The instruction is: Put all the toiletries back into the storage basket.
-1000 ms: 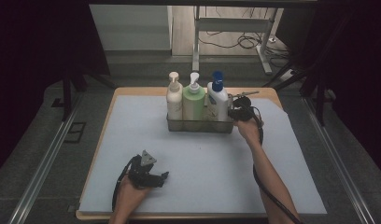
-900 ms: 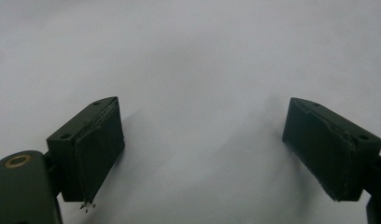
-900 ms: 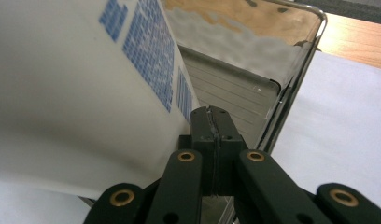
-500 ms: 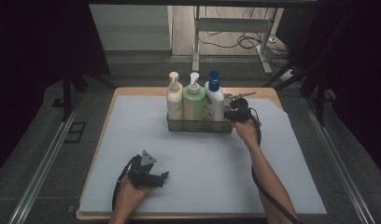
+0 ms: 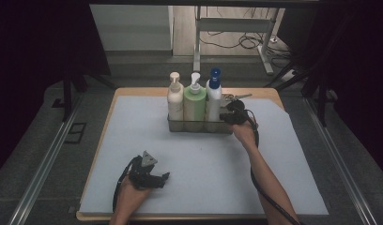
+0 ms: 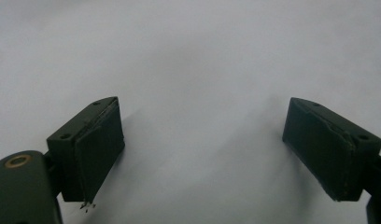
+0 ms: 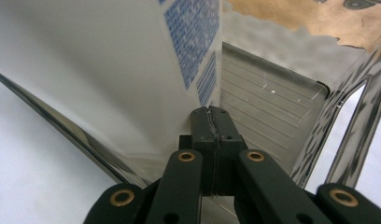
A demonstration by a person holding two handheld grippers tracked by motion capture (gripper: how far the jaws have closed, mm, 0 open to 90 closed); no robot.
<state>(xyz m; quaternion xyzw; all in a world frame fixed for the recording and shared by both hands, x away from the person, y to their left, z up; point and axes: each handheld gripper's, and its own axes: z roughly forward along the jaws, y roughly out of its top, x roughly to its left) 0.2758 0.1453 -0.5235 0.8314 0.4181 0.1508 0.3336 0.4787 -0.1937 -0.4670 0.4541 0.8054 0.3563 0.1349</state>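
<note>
My right gripper (image 7: 212,122) has its jaws pressed flat together with nothing between them, the tips nosed in against the white bottle (image 7: 109,70), whose blue printed label faces the camera. Just beyond the tips I see the ribbed floor and shiny metal wall of the caddy (image 7: 268,116) that holds the bottle. From the high view, that right gripper (image 5: 225,115) sits at the caddy's right end (image 5: 199,125), my right hand (image 5: 243,133) wrapped behind it and its cable trailing back along my forearm.

My left gripper (image 6: 202,140) stands wide open, the two black jaws well apart and only the pale grey mat (image 6: 193,56) between and beyond them. In the high view I hold the left gripper (image 5: 165,177) low on the near left part of the mat (image 5: 133,136), well apart from the caddy, with the grey three-cornered plate on top of it and my left hand (image 5: 128,192) gripping from below.

The caddy stands toward the far middle of the mat and carries three pump bottles in a row, touching side by side: a cream bottle (image 5: 175,99) at the left, a green bottle (image 5: 195,101) in the middle, and the white bottle (image 5: 214,97) with a blue pump at the right. Some small metal objects (image 5: 236,97) lie on the wooden table (image 5: 269,93) just behind the caddy's right end; I cannot tell what they are.
</note>
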